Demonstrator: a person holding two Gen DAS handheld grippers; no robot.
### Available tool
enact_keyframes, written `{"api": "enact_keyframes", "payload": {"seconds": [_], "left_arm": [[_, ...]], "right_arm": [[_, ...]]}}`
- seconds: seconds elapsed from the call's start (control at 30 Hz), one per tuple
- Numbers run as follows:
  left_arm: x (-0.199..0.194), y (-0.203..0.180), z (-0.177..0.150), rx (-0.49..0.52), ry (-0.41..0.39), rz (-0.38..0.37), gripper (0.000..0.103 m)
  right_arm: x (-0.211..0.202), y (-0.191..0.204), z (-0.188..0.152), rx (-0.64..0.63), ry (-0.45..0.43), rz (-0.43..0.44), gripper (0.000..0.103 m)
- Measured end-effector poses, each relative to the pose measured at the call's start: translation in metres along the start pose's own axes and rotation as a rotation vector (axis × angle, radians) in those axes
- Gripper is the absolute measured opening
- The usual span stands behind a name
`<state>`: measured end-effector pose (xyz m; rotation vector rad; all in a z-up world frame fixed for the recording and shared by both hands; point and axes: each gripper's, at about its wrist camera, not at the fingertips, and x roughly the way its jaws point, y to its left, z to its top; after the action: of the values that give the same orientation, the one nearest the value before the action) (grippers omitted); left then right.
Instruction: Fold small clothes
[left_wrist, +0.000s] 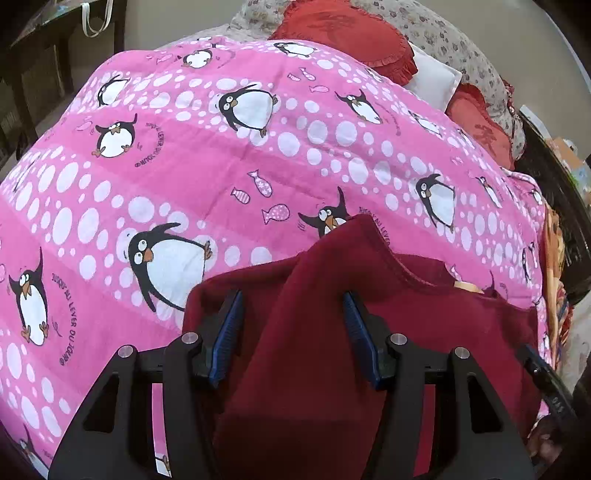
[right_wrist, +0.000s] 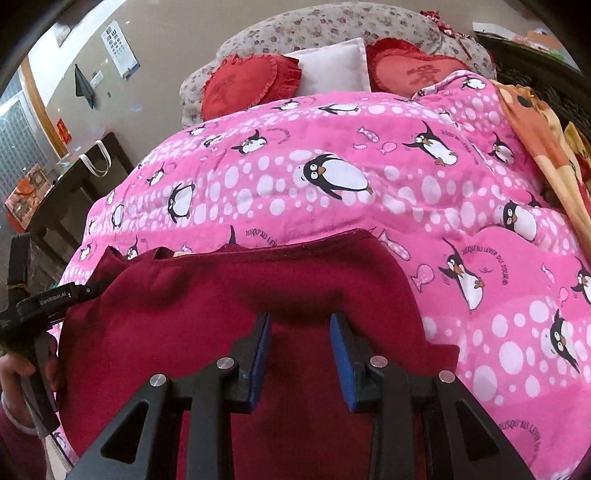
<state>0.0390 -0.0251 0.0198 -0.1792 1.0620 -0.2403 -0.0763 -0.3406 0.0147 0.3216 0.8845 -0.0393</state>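
A dark maroon fleece garment (left_wrist: 443, 332) lies spread on the near part of a pink penguin-print quilt (left_wrist: 192, 173). My left gripper (left_wrist: 291, 299) stands open over it. A raised fold of the cloth runs up between its blue pads (left_wrist: 229, 321) without being pinched. In the right wrist view the same garment (right_wrist: 177, 314) fills the foreground, its hemmed edge running across the far side. My right gripper (right_wrist: 300, 321) has its jaws narrower, closed on a bunch of maroon cloth. The left tool and the hand holding it show at the left edge.
Red heart cushions (right_wrist: 243, 83), a white pillow (right_wrist: 334, 66) and a floral bolster (right_wrist: 332, 26) line the bed's head. An orange patterned blanket (right_wrist: 543, 147) lies along the right side. A dark side table (right_wrist: 70, 192) stands left of the bed.
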Motion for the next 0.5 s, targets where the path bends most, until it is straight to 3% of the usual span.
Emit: {"api": "enact_keyframes", "payload": {"seconds": [0.27,0.5], "left_arm": [[-0.018,-0.008,-0.005,0.018,-0.014,0.009,0.055],[-0.042,-0.018,-0.013,0.061,-0.038,0.010,0.055]], "right_arm": [[-0.043,0.007,-0.003,0.028,-0.017,0.039,0.036],[-0.063,0.010,-0.027,0.021,-0.004,0.027,0.039]]}}
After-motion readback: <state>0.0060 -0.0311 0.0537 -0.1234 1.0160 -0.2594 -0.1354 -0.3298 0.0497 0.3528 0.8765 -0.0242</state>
